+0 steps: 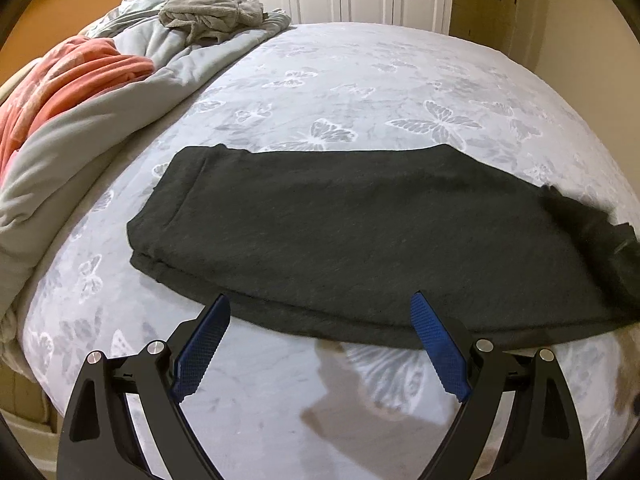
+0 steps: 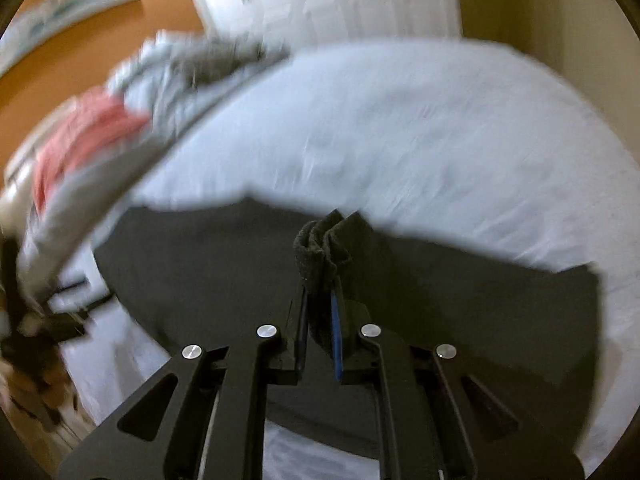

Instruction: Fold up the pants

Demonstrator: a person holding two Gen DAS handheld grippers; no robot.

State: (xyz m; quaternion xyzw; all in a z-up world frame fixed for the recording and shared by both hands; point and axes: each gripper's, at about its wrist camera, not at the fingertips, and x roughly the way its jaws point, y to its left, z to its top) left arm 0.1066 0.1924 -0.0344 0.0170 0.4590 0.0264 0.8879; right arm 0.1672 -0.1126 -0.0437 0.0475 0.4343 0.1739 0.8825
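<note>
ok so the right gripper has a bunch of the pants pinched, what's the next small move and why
Probably carry that pinched end across toward the far end of the pants and lay it down. The right gripper is shut on a bunched cuff lifted off the bed, while the rest lies flat, already doubled lengthwise. The left gripper is open at the near edge, holding nothing.

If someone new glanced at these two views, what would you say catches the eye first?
The dark pants dominate, spread across the butterfly-print bedspread. In the blurred right wrist view, the right gripper is shut on a bunched end of them, while the left gripper hangs open at their near edge. A coral blanket is heaped at the far left.
</note>
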